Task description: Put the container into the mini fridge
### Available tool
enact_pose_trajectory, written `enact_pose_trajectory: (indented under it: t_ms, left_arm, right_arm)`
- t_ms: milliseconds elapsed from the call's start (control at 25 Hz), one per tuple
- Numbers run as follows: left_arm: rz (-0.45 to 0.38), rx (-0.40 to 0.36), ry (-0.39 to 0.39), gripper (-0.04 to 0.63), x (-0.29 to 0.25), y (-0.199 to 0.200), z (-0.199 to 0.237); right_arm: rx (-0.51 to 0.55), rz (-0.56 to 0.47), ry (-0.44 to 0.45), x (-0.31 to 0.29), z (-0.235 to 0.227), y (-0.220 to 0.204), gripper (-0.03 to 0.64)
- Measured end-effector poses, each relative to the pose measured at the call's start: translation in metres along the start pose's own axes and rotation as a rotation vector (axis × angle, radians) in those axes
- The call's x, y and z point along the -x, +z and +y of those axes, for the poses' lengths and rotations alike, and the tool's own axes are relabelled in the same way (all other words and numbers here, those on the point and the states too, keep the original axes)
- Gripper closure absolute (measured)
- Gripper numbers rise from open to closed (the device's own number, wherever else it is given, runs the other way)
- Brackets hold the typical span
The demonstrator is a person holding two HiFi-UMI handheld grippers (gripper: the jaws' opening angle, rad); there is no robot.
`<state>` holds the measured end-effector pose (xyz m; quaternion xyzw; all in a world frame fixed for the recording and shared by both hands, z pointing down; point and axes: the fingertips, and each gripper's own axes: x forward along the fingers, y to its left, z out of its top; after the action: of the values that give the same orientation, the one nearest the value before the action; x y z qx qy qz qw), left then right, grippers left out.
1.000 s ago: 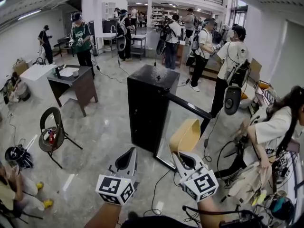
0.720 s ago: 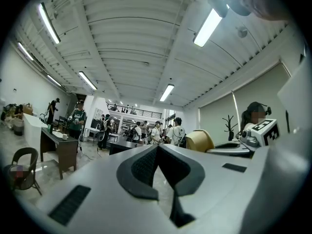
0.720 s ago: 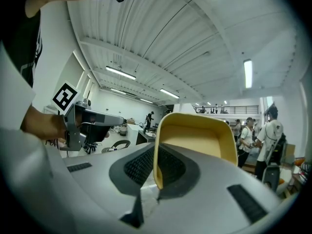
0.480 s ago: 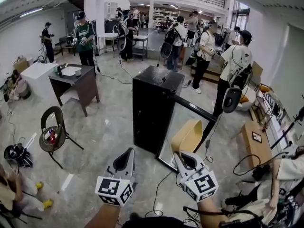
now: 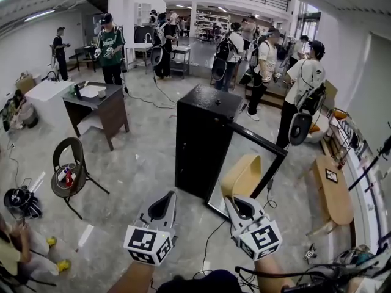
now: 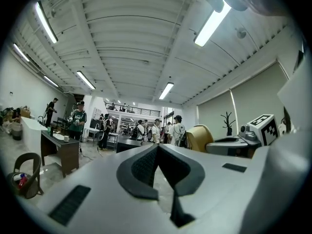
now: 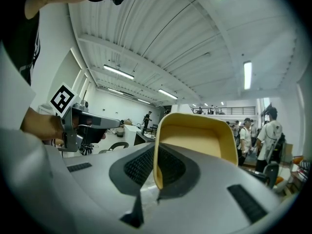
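The black mini fridge (image 5: 204, 139) stands on the floor ahead, its door (image 5: 255, 154) swung open to the right. My right gripper (image 5: 239, 207) is shut on the rim of a yellow container (image 5: 242, 176), held up in front of the open door. In the right gripper view the container (image 7: 197, 143) stands upright, its left wall pinched between the pads of the right gripper (image 7: 157, 179). My left gripper (image 5: 160, 209) hovers beside it at the same height; its fingertips meet with nothing between them, as the left gripper view (image 6: 158, 146) shows.
A dark desk (image 5: 98, 105) and a folding chair (image 5: 70, 173) stand to the left. Cables (image 5: 211, 243) trail on the floor by the fridge. A wooden bench (image 5: 333, 191) lies at the right. Several people stand behind the fridge, one (image 5: 302, 96) close to its door.
The view has shifted, so the fridge sits slightly further right. A crouching person at the right has left the picture, uncovering the bench. Both grippers keep their places and grips.
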<state>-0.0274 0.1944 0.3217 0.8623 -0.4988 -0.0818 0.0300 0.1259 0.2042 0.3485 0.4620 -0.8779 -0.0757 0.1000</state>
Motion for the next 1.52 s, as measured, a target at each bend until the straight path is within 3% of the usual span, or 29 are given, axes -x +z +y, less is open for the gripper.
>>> enact_pose_trajectory:
  t_ms: [280,720,1120,1520]
  left_arm:
    - [0.007,0.016,-0.004,0.588,0.002,-0.004,0.016]
    - [0.012,-0.015,0.013,0.586,-0.018,-0.005,0.035]
    - [0.046,-0.029,0.06,0.588,-0.079,-0.01,0.066]
    - [0.052,-0.011,0.021,0.588,-0.154,-0.013,0.084]
  right_arm:
    - [0.016,0.038,0.008,-0.012,0.018,-0.006,0.592]
    - [-0.002,0.031,0.029,-0.046,0.002,-0.011,0.592]
    - [-0.009,0.008,0.053,-0.104,-0.043,-0.011,0.592]
    - [0.003,0.009,0.035,-0.156,-0.101,-0.01,0.592]
